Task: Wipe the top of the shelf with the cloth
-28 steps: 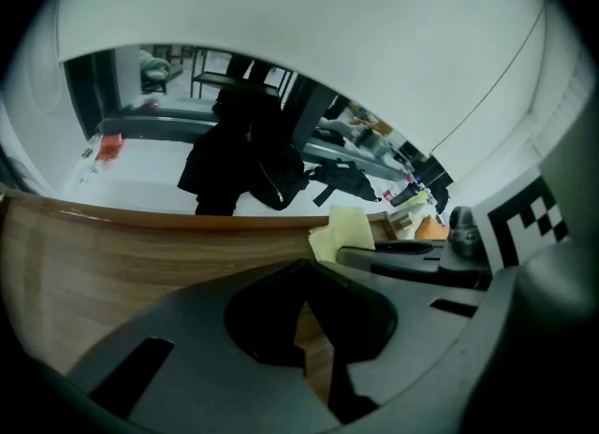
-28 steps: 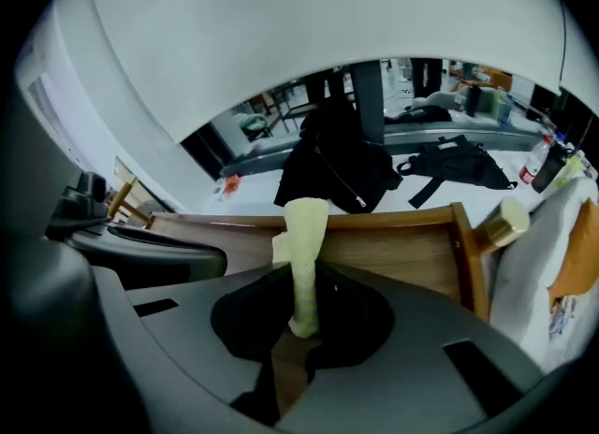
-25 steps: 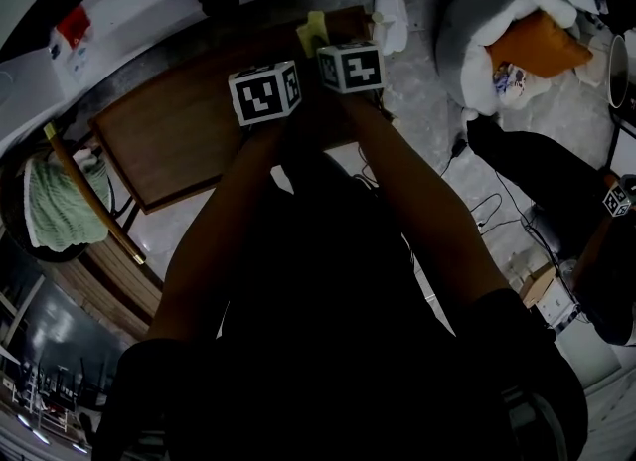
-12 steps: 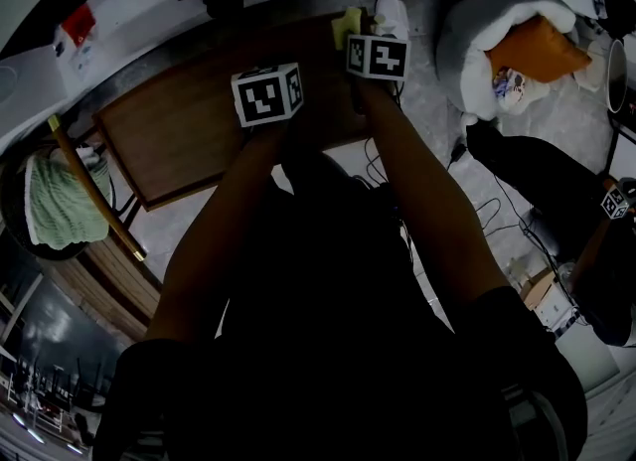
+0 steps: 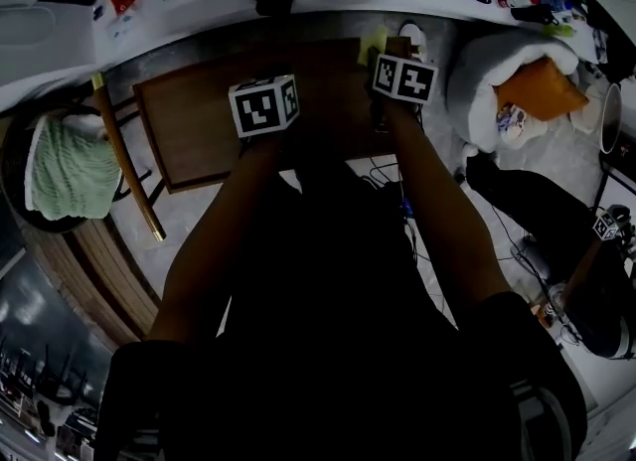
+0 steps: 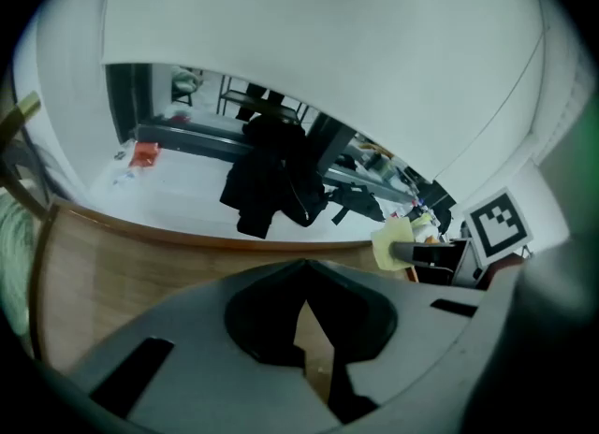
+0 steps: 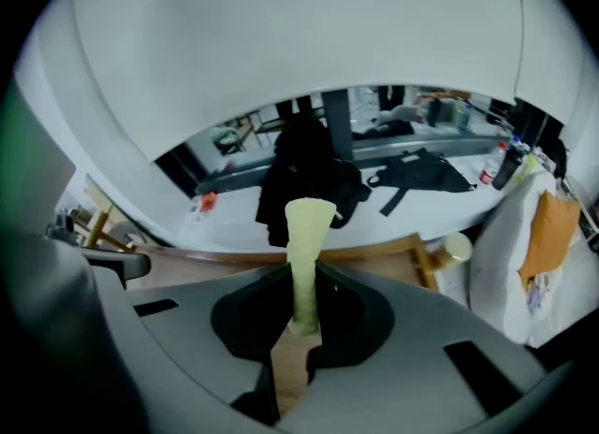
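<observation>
My right gripper (image 7: 298,334) clamps the yellow cloth (image 7: 304,236) by the shelf (image 5: 199,136) top's far right corner; my left gripper (image 6: 314,348) is closed, empty. Wiping seems unfinished.

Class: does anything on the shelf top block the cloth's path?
Nothing visible lies on the shelf top. The right gripper pinches the cloth near its right end; only the left gripper hangs over the middle.

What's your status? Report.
Left tongs shut, empty. Right tongs shut on the pale yellow cloth, at the far right corner of the brown wooden shelf top. Nothing seen in the way.
</observation>
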`<state>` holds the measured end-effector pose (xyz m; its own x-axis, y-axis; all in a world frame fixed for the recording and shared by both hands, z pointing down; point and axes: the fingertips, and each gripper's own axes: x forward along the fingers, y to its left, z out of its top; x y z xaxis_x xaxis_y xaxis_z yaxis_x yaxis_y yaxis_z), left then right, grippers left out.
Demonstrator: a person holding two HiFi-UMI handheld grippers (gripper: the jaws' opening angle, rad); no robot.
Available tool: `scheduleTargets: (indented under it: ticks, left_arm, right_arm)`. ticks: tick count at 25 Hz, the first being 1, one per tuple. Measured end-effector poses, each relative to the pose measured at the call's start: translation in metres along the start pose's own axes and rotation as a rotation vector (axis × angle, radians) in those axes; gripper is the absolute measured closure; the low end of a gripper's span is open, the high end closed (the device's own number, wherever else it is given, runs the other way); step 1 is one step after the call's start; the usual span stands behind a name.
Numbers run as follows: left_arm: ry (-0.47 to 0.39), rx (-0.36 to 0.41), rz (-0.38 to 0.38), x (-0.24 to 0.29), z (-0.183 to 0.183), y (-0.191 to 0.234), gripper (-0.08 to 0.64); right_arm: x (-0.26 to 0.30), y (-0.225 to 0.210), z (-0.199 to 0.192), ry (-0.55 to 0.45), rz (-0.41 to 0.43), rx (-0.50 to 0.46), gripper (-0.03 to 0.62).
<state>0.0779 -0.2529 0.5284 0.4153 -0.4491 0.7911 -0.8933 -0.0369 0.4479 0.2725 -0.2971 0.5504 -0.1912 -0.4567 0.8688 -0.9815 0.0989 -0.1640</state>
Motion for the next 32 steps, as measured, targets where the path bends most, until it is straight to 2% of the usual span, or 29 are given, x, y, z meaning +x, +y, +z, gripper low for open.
scheduleTargets:
  ticks: [3,8,10,13,16,19,21,24,28,32]
  left_arm:
    - [-0.03,-0.035,0.042,-0.033,-0.001,0.047,0.549]
    - [-0.083,-0.093,0.124,-0.1,-0.005,0.129,0.549]
    - [-0.11,-0.126,0.151,-0.126,-0.007,0.16,0.549]
    - [-0.142,-0.188,0.174,-0.16,-0.01,0.197,0.549]
    - [-0.156,-0.192,0.184,-0.186,-0.01,0.217,0.549]
    - [-0.168,-0.174,0.195,-0.202,-0.008,0.231,0.549]
    - [-0.169,-0.179,0.193,-0.206,-0.01,0.238,0.549]
    - [-0.163,-0.19,0.185,-0.209,-0.013,0.246,0.549]
    - [-0.155,-0.191,0.178,-0.211,-0.015,0.251,0.549]
    - [-0.146,-0.184,0.182,-0.207,-0.016,0.251,0.549]
  right_arm:
    - [-0.004,0.089,-0.003,-0.03,0.129,-0.085,0.545]
    - [0.005,0.247,-0.032,-0.026,0.391,-0.123,0.545]
    - [0.01,0.307,-0.045,-0.017,0.491,-0.166,0.545]
    - [0.019,0.384,-0.067,0.012,0.602,-0.238,0.545]
    - [0.03,0.438,-0.086,0.048,0.676,-0.265,0.545]
    - [0.046,0.473,-0.104,0.093,0.7,-0.261,0.545]
    - [0.058,0.483,-0.113,0.113,0.678,-0.257,0.545]
    - [0.075,0.487,-0.122,0.127,0.618,-0.281,0.545]
    - [0.083,0.486,-0.136,0.178,0.589,-0.287,0.545]
    - [0.085,0.481,-0.136,0.174,0.565,-0.329,0.545]
